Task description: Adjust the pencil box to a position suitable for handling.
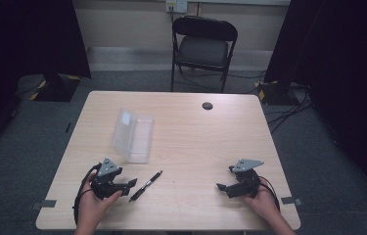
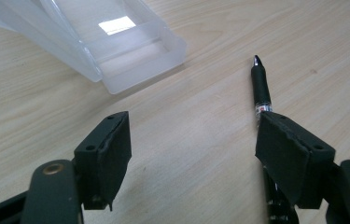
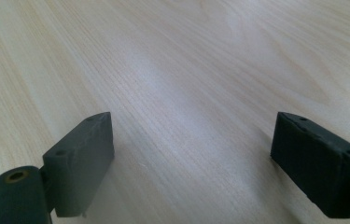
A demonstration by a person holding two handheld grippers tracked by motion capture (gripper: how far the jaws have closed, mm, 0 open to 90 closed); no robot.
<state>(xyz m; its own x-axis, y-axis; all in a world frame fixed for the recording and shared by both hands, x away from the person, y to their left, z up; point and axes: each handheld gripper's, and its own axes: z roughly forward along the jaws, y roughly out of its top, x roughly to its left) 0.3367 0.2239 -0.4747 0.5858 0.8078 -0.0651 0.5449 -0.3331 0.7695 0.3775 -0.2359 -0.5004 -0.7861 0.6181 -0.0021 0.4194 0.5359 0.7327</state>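
The left gripper (image 1: 131, 183), held in a person's left hand near the table's front edge, has its two black jaws spread wide and grips nothing. A slim black ballpoint pen (image 1: 146, 186) lies flat on the light wooden table (image 1: 205, 142) just beside it; in the left gripper view the pen (image 2: 261, 86) runs under one jaw, not between the two. The right gripper (image 1: 223, 187) rests well apart on the right, jaws also spread and empty over bare wood. Beyond the pen sits an open clear plastic case (image 1: 133, 135) with nothing visible inside it. Judging from this, the pen is not yet picked up, and placing it in the case remains.
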